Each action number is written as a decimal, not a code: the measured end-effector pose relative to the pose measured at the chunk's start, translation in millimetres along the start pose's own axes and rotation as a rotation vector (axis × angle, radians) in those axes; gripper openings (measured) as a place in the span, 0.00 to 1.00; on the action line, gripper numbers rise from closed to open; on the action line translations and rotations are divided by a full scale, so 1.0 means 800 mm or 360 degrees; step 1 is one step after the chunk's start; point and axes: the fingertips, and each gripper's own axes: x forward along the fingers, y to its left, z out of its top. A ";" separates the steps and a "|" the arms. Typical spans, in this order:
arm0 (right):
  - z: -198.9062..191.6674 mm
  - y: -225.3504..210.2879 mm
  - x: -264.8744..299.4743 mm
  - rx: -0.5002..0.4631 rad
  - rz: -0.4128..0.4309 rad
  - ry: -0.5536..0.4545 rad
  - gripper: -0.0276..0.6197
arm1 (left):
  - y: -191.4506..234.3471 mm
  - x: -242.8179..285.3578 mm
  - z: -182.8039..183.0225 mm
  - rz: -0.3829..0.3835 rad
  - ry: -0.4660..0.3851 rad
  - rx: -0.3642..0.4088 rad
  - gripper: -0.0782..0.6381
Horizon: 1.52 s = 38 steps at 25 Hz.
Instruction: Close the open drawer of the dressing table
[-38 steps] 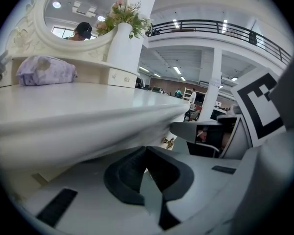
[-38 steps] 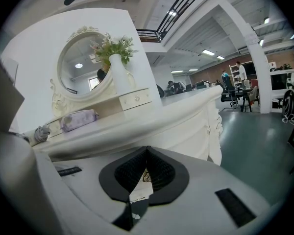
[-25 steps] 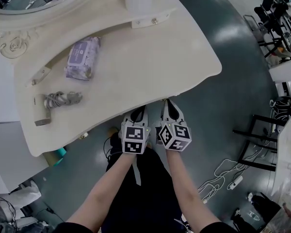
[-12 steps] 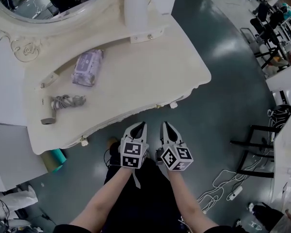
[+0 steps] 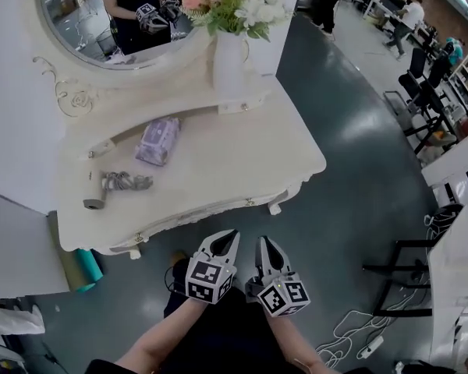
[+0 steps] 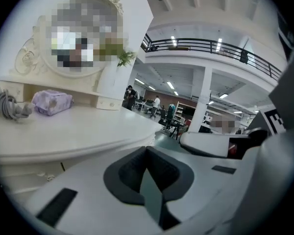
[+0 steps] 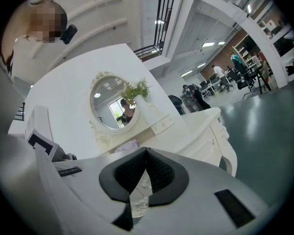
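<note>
The cream dressing table stands ahead of me in the head view. Its drawer front sits flush under the tabletop edge, with small knobs showing. My left gripper and right gripper hang side by side over the floor, a short way back from the table front. Both are shut with nothing between the jaws and touch nothing. In the left gripper view the tabletop fills the left side. The right gripper view looks at the table and its round mirror from a distance.
On the tabletop lie a purple wipes pack and a hair dryer with coiled cord. A white vase of flowers stands before the oval mirror. A teal bin sits at the table's left. Dark chairs stand at the right.
Both grippers have drawn back from the table's front edge and now hang over the floor. The view has pulled away and tilted up, bringing the mirror and flowers into sight.
</note>
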 end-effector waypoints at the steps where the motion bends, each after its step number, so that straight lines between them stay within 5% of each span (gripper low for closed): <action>1: 0.011 0.007 0.000 -0.0004 0.0022 -0.0032 0.08 | -0.005 -0.006 0.008 -0.0013 -0.0027 -0.0006 0.11; 9: 0.081 0.084 0.015 -0.0074 0.0293 -0.0153 0.07 | -0.013 -0.059 0.062 0.0049 -0.0196 0.0047 0.11; 15: 0.099 0.153 0.030 0.0012 0.0522 -0.0137 0.07 | 0.003 -0.112 0.100 0.0193 -0.0307 0.0110 0.11; 27: 0.031 0.267 0.049 -0.0072 0.0887 0.0189 0.07 | 0.062 -0.209 0.098 0.0513 -0.0414 0.0044 0.11; 38: 0.009 0.287 0.050 -0.0118 0.0942 0.0267 0.07 | 0.076 -0.231 0.082 0.0589 -0.0396 0.0008 0.11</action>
